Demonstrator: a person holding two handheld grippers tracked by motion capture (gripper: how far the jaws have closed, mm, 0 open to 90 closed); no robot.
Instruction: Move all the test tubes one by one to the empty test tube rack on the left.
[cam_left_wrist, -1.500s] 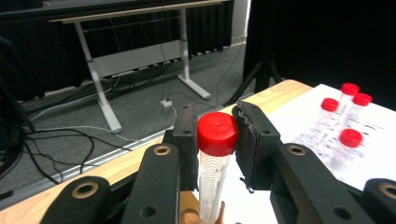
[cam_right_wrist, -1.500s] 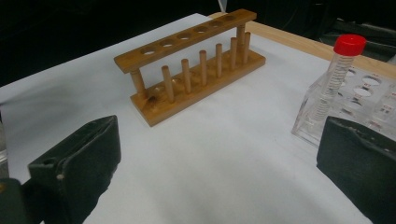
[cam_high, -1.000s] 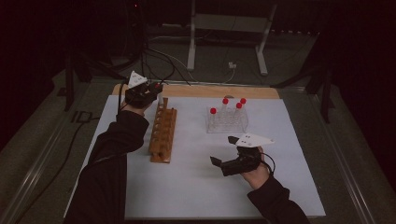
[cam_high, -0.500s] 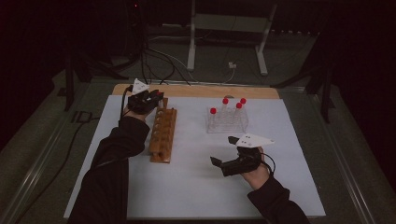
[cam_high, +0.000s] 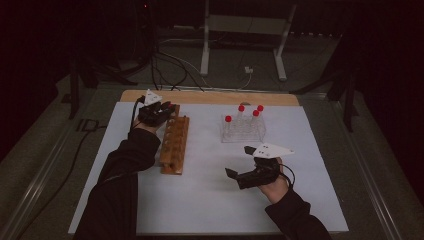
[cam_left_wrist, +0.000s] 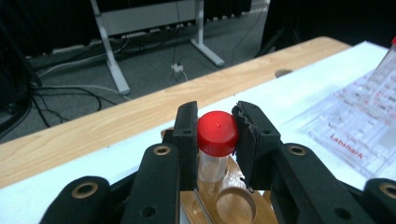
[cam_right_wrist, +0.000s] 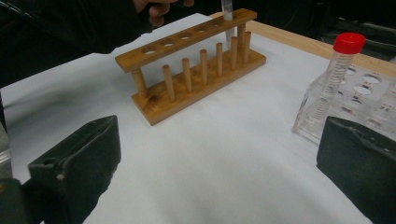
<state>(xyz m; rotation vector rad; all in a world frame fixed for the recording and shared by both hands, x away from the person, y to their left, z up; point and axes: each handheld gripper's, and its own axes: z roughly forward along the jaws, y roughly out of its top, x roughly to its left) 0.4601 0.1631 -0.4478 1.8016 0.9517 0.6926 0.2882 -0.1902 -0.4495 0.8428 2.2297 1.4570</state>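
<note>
Left tool clamped on a red-capped tube at the far end of the wooden rack.

My left tool (cam_left_wrist: 215, 140) has its jaws pressed on either side of the red-capped tube (cam_left_wrist: 215, 142); its clear body drops into an end hole of the wooden rack (cam_high: 174, 145), and its lower part is hidden behind the jaws. My right tool (cam_high: 235, 176) rests on the white table (cam_high: 210, 210) with jaws wide apart and nothing between them. Beyond it, the clear plastic rack (cam_high: 243, 131) holds four red-capped tubes; its printed label is cut off at the frame edge.
</note>
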